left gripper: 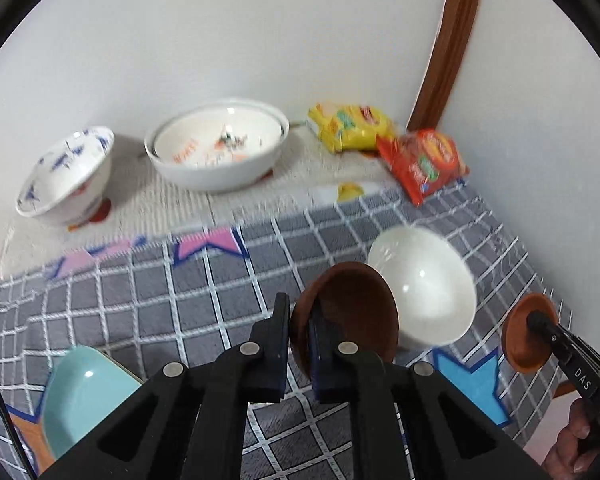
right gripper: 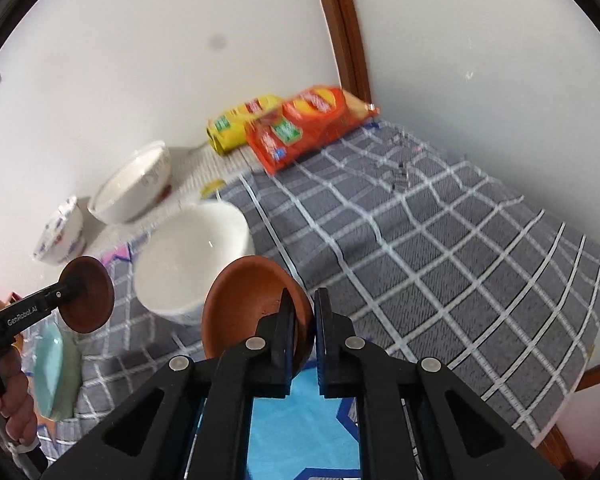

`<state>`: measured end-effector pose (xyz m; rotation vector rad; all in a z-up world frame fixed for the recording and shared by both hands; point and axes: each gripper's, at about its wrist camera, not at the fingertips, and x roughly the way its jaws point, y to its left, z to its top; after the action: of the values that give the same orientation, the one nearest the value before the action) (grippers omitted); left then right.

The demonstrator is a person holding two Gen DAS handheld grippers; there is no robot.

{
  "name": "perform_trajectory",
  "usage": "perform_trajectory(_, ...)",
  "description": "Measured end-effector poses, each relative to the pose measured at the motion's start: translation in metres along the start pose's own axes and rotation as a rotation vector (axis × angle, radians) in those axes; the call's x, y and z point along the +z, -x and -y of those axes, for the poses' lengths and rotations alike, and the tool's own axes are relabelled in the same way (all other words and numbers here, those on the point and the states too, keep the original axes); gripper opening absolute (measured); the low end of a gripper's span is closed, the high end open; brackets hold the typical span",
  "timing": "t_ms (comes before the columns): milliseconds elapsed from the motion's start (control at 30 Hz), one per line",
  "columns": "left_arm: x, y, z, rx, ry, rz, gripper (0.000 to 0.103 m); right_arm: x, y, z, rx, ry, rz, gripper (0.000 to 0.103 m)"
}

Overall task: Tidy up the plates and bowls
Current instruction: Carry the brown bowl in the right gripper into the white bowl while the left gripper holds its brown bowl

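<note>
While we hold both dishes clear of the checked cloth, the large patterned bowl sits at twelve o'clock against the wall, with the blue-flowered bowl at ten. Nearer, the plain white bowl stands at about two o'clock, and a pale blue dish lies at seven, partly under our tool.

Our left gripper pinches the rim of a dark brown dish, one pad inside and one outside. Our right gripper is clamped the same way on a lighter brown dish.

Both dishes hang tilted from a thin edge grip (glazed rims are probably slick), so a quick swing could let one pivot or slip out. They also hang just beside the white bowl, and we could knock it in passing.
</note>
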<state>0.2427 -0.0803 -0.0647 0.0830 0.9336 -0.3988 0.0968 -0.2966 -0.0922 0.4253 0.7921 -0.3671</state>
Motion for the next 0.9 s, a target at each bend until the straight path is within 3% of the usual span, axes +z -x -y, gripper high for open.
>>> perform_trajectory(233,0.02,0.01,0.007,0.035,-0.015,0.042,0.009,0.026,0.013,-0.01,0.04,0.007,0.014,0.009)
perform_trajectory(567,0.028,-0.025,-0.002,0.121,-0.039,0.041,0.009,0.035,-0.009,-0.031,0.067,0.041,-0.007,0.009)
perform_trajectory(900,0.032,-0.039,-0.027,0.118,-0.02,0.041,0.009,0.038,-0.031,-0.061,0.043,0.083,-0.031,0.009)
